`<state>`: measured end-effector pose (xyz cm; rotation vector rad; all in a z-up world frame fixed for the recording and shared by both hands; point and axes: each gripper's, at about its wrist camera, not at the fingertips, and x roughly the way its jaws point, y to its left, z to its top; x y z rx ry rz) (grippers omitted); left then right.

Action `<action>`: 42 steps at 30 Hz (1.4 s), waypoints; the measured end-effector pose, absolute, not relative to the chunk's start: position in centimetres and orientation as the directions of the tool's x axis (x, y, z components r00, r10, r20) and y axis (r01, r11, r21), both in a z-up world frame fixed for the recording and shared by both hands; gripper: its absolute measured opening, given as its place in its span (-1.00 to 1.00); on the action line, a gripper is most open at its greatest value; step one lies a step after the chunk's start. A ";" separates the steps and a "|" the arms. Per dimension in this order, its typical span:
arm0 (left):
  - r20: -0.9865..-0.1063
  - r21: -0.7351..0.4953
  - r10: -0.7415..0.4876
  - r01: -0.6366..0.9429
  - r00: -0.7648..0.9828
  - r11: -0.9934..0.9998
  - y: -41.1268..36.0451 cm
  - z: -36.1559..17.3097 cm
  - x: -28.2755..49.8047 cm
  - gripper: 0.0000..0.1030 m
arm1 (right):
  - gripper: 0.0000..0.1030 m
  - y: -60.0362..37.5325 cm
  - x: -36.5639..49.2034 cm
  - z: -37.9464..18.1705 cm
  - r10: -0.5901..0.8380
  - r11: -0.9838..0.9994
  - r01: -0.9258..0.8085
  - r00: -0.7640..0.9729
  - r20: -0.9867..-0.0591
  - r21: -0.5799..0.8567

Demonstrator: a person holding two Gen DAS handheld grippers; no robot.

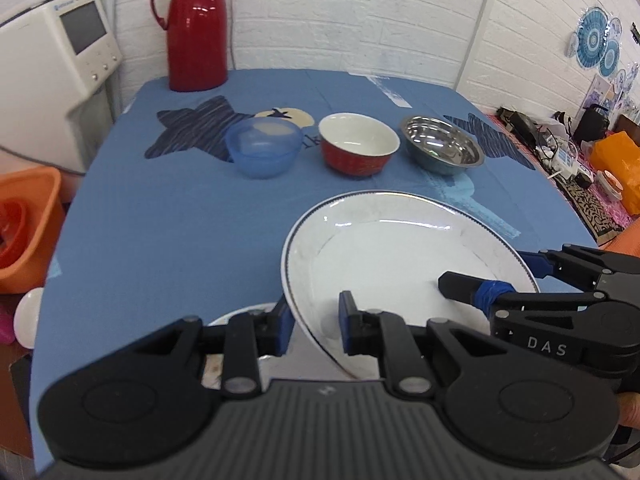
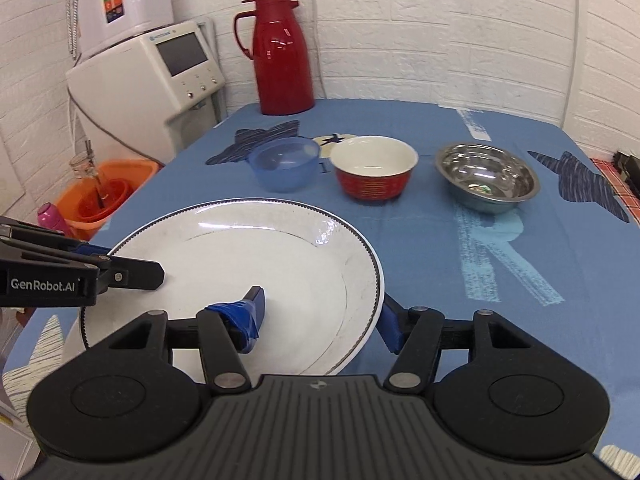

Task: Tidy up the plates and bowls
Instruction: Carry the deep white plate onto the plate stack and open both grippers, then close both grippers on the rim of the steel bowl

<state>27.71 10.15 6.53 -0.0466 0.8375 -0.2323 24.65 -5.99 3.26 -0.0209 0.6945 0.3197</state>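
A large white plate [image 1: 400, 248] [image 2: 260, 256] with a dark beaded rim sits tilted near the table's front edge. My left gripper [image 1: 316, 322] [image 2: 128, 262] is shut on its left rim, one finger inside the plate and one outside. My right gripper [image 2: 320, 316] [image 1: 492, 272] straddles the right rim and stands open, with a wide gap between its fingers. The edge of a second white plate [image 1: 240, 316] shows under the first. Behind, in a row, stand a blue plastic bowl [image 1: 262, 148] [image 2: 284, 164], a red bowl [image 1: 358, 146] [image 2: 374, 168] and a steel bowl [image 1: 442, 146] [image 2: 486, 176].
The table wears a blue cloth [image 1: 180, 232]. A red thermos jug [image 1: 196, 28] [image 2: 282, 54] stands at the back left corner. Off the left edge are a white appliance [image 1: 52, 60] and an orange bin [image 1: 24, 232]. Clutter [image 1: 580, 152] lies past the right edge.
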 end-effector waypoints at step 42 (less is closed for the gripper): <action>-0.646 -0.072 -0.170 0.161 0.744 0.984 13.6 7.2 20.4 -0.06 | -0.12 -4.1 20.5 3.1 0.377 0.911 -0.398 0.700 -0.606 0.107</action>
